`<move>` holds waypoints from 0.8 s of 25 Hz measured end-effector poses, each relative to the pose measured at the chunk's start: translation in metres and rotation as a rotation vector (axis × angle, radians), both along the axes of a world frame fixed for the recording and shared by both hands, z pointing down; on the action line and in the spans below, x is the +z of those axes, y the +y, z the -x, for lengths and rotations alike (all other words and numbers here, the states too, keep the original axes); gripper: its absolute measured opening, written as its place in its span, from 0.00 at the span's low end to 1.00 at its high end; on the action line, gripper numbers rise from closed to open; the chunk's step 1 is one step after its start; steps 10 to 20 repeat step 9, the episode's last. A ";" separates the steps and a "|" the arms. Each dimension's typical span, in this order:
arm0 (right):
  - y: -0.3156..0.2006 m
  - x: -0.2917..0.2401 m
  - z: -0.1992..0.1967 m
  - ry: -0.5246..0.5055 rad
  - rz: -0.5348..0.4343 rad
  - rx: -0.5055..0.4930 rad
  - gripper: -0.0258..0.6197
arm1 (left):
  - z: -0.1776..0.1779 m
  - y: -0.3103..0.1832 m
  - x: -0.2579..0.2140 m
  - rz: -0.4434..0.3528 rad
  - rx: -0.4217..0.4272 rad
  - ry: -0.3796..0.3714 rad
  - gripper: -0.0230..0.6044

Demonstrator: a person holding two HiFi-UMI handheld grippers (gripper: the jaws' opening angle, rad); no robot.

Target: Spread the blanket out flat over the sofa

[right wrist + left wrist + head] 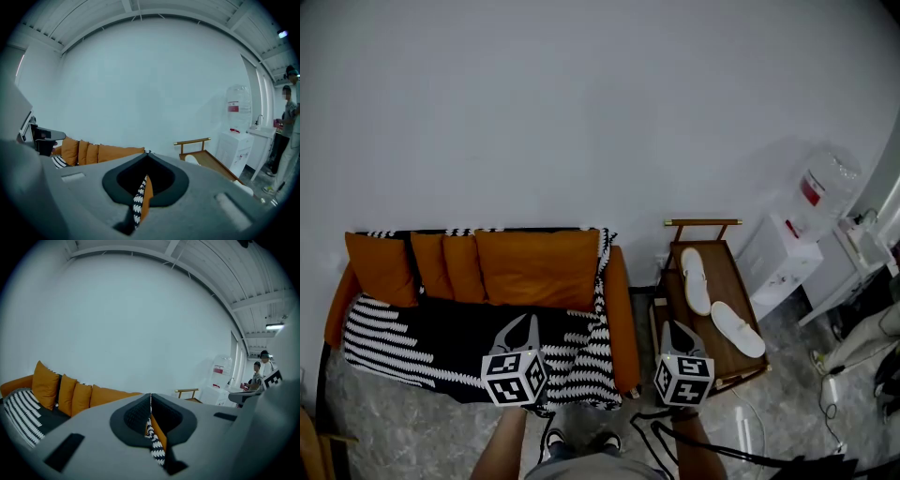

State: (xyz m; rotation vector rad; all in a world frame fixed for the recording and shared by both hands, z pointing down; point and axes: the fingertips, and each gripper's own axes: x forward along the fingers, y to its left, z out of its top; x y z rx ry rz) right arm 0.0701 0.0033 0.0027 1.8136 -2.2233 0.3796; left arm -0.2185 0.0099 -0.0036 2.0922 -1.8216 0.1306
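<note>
The orange sofa (623, 309) stands against the white wall with several orange cushions (539, 267) along its back. A black-and-white patterned blanket (412, 337) lies spread over the seat, runs up the right end and hangs over the front edge. My left gripper (526, 321) hovers in front of the sofa above the blanket's front part, jaws shut with nothing between them. My right gripper (671, 327) is shut and empty too, to the right of the sofa's arm. In the left gripper view the cushions (47, 385) and striped blanket (21, 411) show at the left.
A wooden side table (724, 270) with a rail stands right of the sofa and carries two white slippers (696, 279). A water dispenser (811, 202) is at the far right. Cables trail on the floor near my feet. A person (286, 136) stands by the dispenser.
</note>
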 end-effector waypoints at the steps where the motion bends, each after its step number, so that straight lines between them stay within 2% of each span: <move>1: 0.000 0.000 0.001 0.000 0.000 0.000 0.05 | 0.001 0.000 0.001 0.002 0.000 0.003 0.05; 20: -0.004 0.001 0.008 -0.003 0.002 -0.006 0.05 | 0.006 -0.004 0.009 0.018 0.010 0.012 0.05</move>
